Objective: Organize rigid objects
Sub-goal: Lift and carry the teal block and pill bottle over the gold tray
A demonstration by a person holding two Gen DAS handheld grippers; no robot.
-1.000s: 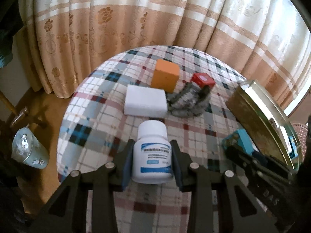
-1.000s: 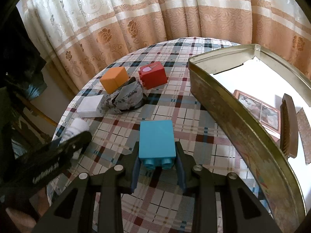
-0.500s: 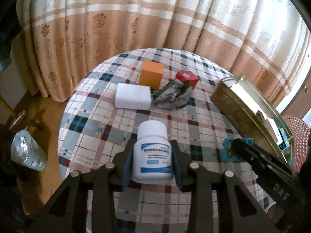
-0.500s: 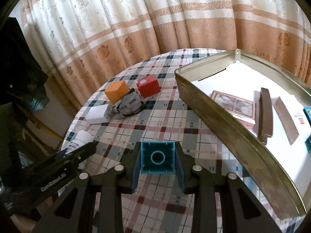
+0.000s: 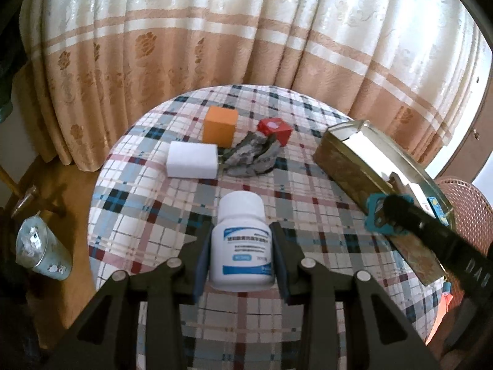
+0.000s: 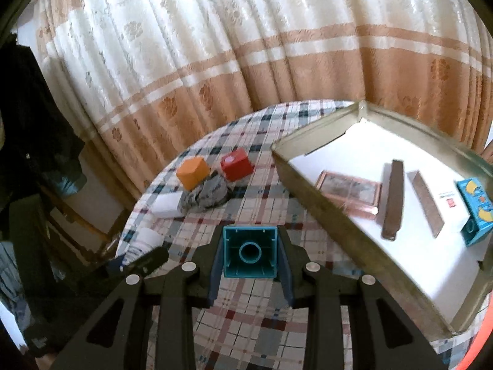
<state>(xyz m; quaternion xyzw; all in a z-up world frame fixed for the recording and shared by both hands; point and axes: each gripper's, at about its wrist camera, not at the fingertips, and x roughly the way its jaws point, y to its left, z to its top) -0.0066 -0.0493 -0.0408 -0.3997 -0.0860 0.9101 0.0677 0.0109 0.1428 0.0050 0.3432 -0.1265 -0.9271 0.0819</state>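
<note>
Left gripper pose: the left gripper (image 5: 241, 254) points forward and down over the near part of the round table (image 5: 148, 215), which wears a plaid cloth.
Left gripper fingers: partly closed, both pads pressed against the sides of a white pill bottle (image 5: 241, 243); the bottle stands upright between them, cap toward the far side, blue-banded label facing the camera, clear of the cloth.
Right gripper pose: the right gripper (image 6: 249, 256) points forward and down above the cloth, just left of the metal tin (image 6: 320, 209).
Right gripper fingers: partly closed, clamped on a teal toy brick (image 6: 249, 252); the brick's hollow underside with its round tube faces the camera.
Tin: a large, open, gold-coloured metal tin at the right of the table; inside lie a framed picture (image 6: 348, 191), two brown strips (image 6: 393, 200) and a blue printed box (image 6: 474, 206) at the far right.
Still on the table: an orange block (image 5: 219, 126) and a red block (image 5: 275, 129) on the far side, a crumpled grey cloth (image 5: 252, 157) touching both, and a white foam block (image 5: 191, 164) just left of that cloth.
Surroundings: a cream and tan curtain (image 5: 246, 30) hangs behind the table; a metal bucket (image 5: 40, 249) stands on the floor at the left.
</note>
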